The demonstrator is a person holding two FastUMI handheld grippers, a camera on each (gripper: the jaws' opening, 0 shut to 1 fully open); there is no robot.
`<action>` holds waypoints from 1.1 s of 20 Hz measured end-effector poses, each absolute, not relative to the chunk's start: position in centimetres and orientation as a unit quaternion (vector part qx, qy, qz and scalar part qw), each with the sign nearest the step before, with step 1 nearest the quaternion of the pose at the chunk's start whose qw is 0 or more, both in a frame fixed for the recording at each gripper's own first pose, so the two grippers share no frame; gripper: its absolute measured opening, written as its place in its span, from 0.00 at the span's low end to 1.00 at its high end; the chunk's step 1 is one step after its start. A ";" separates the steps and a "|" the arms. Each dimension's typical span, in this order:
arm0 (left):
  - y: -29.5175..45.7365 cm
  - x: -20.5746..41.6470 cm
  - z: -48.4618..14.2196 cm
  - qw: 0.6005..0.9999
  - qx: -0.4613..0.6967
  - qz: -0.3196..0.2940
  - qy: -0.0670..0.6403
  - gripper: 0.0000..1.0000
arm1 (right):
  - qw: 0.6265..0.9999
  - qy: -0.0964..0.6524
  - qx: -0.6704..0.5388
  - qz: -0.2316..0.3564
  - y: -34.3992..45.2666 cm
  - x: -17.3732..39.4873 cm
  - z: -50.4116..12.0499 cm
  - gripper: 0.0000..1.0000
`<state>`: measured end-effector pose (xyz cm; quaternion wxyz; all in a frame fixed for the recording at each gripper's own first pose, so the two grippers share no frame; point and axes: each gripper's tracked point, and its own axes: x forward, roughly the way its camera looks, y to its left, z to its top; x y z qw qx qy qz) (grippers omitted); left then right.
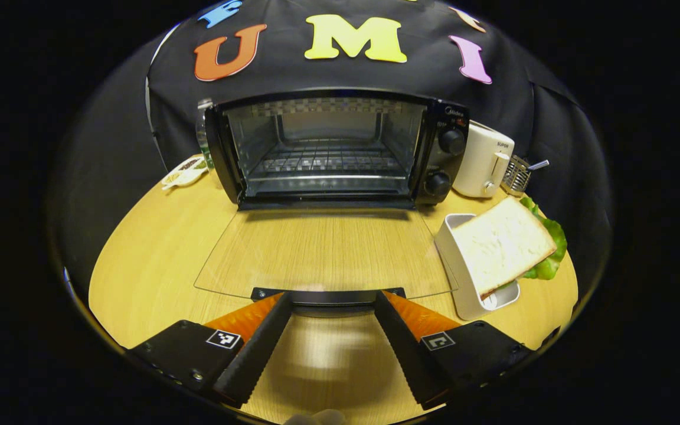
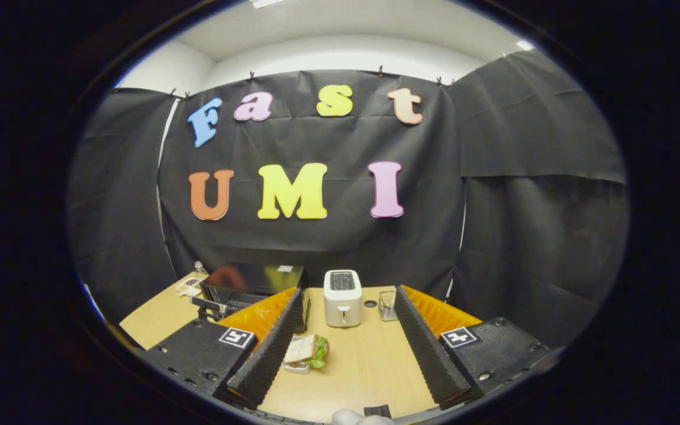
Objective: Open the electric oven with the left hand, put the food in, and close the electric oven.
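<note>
While the oven (image 1: 328,147) door (image 1: 325,251) lies fully open, the sandwich (image 1: 505,245) waits outside on its holder (image 1: 464,277), both grippers (image 1: 331,327) (image 2: 346,348) spread, holding nothing.

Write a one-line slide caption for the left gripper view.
Oven door lowered flat, left gripper open at its handle; sandwich waits in white holder.

Each gripper, left gripper (image 1: 333,301) and right gripper (image 2: 346,298), has black housings with screws, square black-and-white markers, and ridged, sawtooth-edged fingers; a pale blur below is possibly a glove.
</note>
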<state>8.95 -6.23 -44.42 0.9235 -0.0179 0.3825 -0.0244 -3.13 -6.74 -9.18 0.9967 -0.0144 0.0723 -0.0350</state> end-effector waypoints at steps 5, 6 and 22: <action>-5.9 8.9 -43.5 0.931 -0.009 -0.021 0.365 0.95 | 0.996 0.080 -0.012 -0.034 -7.1 -2.9 -9.8 0.92; -5.6 9.0 -43.0 0.934 -0.006 -0.017 0.357 0.96 | 0.996 0.079 -0.010 -0.033 -7.1 -2.8 -9.9 1.00; -2.2 -0.2 -19.1 0.983 -0.021 -0.020 0.180 0.97 | 0.973 0.225 0.055 0.006 -7.4 0.8 -29.8 1.00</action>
